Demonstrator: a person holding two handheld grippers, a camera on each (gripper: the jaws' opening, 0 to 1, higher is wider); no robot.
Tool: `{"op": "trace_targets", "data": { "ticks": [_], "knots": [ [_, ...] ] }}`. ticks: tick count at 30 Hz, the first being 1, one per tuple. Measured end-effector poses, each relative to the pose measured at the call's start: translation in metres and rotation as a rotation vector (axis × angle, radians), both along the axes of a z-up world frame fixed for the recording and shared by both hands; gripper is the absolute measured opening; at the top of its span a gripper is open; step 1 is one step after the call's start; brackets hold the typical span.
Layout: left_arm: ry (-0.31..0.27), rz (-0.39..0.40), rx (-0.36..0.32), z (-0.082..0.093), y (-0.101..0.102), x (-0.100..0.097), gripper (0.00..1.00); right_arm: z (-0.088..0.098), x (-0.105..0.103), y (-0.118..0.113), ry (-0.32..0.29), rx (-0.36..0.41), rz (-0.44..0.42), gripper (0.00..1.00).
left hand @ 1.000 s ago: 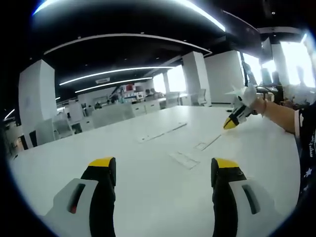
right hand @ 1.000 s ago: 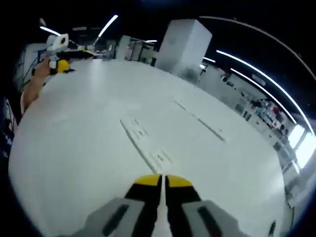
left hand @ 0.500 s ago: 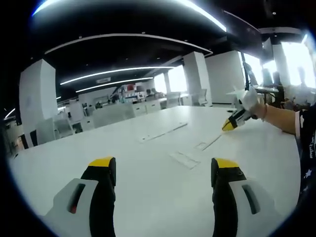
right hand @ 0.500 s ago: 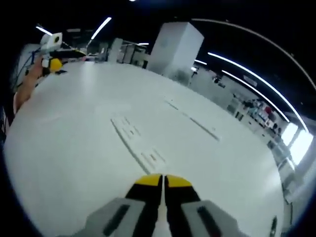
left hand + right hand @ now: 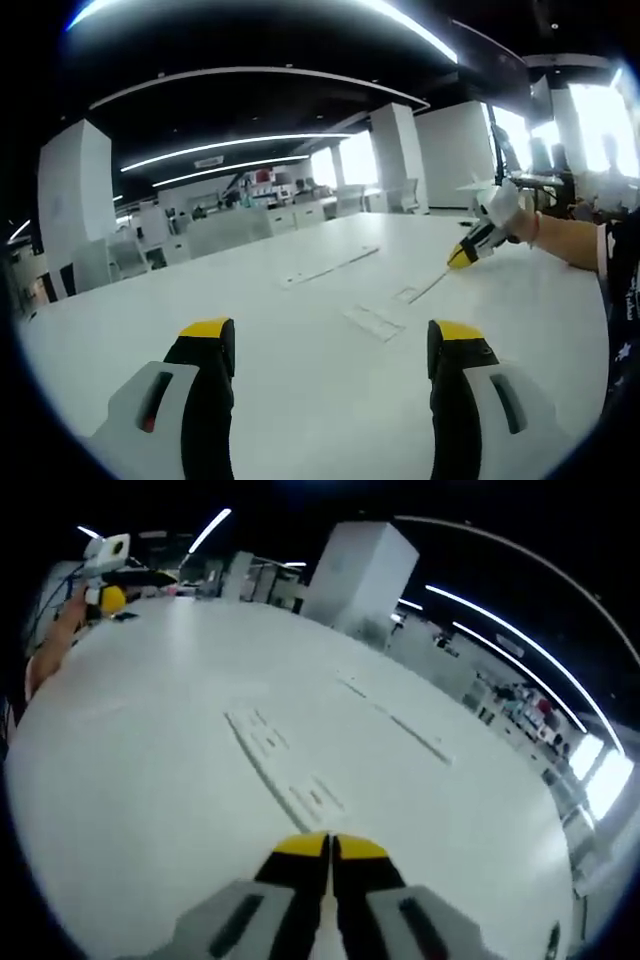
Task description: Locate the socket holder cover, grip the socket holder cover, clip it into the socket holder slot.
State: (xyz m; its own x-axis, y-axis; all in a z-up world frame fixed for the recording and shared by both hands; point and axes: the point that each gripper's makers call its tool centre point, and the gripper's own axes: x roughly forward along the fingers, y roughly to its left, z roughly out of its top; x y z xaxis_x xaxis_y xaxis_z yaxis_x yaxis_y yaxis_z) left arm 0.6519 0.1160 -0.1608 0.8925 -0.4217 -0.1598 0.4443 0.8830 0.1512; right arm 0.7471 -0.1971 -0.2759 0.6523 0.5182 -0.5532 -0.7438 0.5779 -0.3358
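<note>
right gripper view — my right gripper [image 5: 328, 842] pinched together, left gripper [image 5: 332, 335] spread — i'd open before reaching the cover [image 5: 272, 758].

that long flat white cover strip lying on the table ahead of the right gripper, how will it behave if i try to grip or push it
The cover strip looks thin and lies flat against the white table, so getting a jaw under an edge may be hard. It is long and narrow, so it probably flexes or pivots if lifted at one end. On that smooth top it likely slides when pushed. The right gripper is shut.
</note>
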Motion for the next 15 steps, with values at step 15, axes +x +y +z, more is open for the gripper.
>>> {"op": "trace_targets", "data": {
  "ticks": [15],
  "knots": [
    [0.005, -0.004, 0.005, -0.001, -0.002, -0.001, 0.78, 0.001, 0.010, 0.004, -0.007, 0.011, 0.024, 0.04]
  ]
}}
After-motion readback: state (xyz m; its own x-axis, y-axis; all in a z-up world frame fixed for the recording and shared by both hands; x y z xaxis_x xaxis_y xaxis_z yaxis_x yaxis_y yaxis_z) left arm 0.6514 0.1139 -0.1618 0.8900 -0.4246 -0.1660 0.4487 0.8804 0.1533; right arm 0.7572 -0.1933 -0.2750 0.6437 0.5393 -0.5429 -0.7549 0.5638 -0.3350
